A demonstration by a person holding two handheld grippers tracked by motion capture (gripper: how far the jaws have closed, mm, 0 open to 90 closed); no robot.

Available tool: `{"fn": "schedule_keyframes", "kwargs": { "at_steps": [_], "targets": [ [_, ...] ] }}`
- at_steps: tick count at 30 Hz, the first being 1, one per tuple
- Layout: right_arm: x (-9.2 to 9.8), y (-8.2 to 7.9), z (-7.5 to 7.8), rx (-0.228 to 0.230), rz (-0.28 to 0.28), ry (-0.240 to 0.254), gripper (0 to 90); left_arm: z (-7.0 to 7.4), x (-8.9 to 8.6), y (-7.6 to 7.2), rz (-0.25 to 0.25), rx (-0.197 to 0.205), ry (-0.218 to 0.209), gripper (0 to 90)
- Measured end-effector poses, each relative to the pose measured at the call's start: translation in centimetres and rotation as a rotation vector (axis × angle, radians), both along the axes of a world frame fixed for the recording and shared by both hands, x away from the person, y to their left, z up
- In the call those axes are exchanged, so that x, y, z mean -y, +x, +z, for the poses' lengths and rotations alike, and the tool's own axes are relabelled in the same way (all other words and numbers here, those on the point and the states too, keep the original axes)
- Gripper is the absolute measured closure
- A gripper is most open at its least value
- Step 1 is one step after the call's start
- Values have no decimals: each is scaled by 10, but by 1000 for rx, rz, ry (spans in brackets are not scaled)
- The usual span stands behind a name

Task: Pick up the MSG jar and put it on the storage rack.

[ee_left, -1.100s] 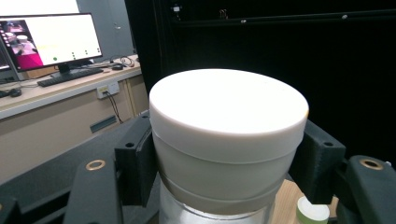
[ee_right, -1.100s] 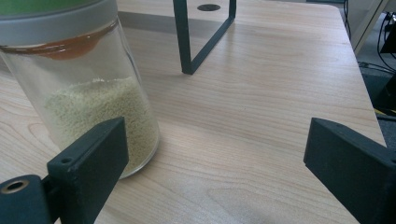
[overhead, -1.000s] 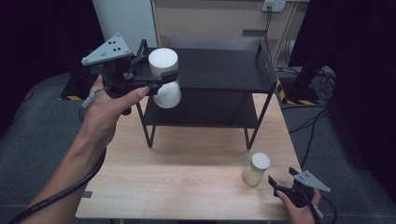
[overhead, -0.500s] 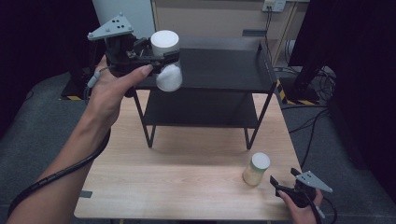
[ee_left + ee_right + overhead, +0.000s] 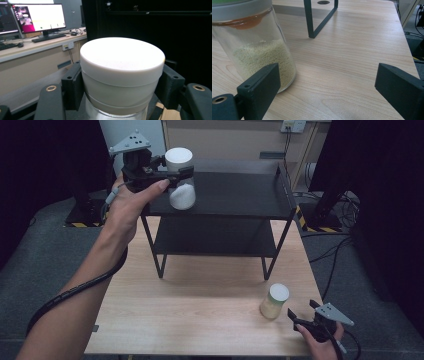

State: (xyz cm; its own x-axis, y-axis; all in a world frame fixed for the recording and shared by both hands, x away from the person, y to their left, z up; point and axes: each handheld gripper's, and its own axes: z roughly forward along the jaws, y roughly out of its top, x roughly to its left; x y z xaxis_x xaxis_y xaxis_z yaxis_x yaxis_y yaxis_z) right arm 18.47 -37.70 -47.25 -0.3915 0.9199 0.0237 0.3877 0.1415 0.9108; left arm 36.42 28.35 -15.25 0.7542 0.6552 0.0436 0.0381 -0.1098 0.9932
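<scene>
Left gripper [image 5: 172, 170] is clamped on the white-lidded jar [image 5: 180, 177], jaws biting just under the lid [image 5: 121, 58], jar hanging upright above the left end of the black shelf's [image 5: 235, 195] top deck. In my judgement the step in hand is setting that jar on the top deck. To do it well: keep the jar vertical, clear the front rail before lowering, land the base flat and well in from the edge, and only open once the weight is on the deck, since a grip this high near the lid could let the glass body swing if it tips. Right gripper [image 5: 304, 324] sits at the near right corner of the wooden table [image 5: 200, 305], jaws spread wide with nothing between them, the second jar [image 5: 274, 301] of pale grains just beside its left jaw and not gripped. Hard to read: the jar's base and its gap to the deck can't be judged from above, the left gripper view cuts off everything below the glass shoulder, and whether the white fill is powder or grain is unclear. The second jar's lid is cropped in the right gripper view.
</scene>
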Motion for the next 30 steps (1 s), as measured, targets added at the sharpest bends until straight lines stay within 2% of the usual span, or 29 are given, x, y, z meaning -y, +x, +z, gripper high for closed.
{"fn": "schedule_keyframes", "kwargs": {
  "at_steps": [2, 7, 11, 13, 17, 18, 20, 30],
  "targets": [
    [0, 0, 0, 0, 1, -2, 67, -1, 2, 5, 9, -6, 6, 328],
    [-1, 0, 0, 1, 4, -4, 67, -8, 6, 16, 19, -25, -15, 328],
    [0, 0, 1, 0, 1, -1, 67, -9, 10, 21, 28, -38, -2, 328],
    [0, 0, 0, 0, 1, -2, 67, -11, 9, 23, 29, -48, -13, 328],
    [0, 0, 0, -1, 2, -1, 67, -8, 9, 25, 24, -51, 1, 327],
    [0, 0, 0, 0, 3, -1, 67, -6, 8, 26, 31, -68, 1, 327],
    [0, 0, 0, 0, 4, -1, 67, -6, 6, 28, 30, -73, -5, 327],
    [-2, 0, 1, -1, 15, -6, 67, -9, 7, 28, 28, -67, -12, 326]
  ]
}}
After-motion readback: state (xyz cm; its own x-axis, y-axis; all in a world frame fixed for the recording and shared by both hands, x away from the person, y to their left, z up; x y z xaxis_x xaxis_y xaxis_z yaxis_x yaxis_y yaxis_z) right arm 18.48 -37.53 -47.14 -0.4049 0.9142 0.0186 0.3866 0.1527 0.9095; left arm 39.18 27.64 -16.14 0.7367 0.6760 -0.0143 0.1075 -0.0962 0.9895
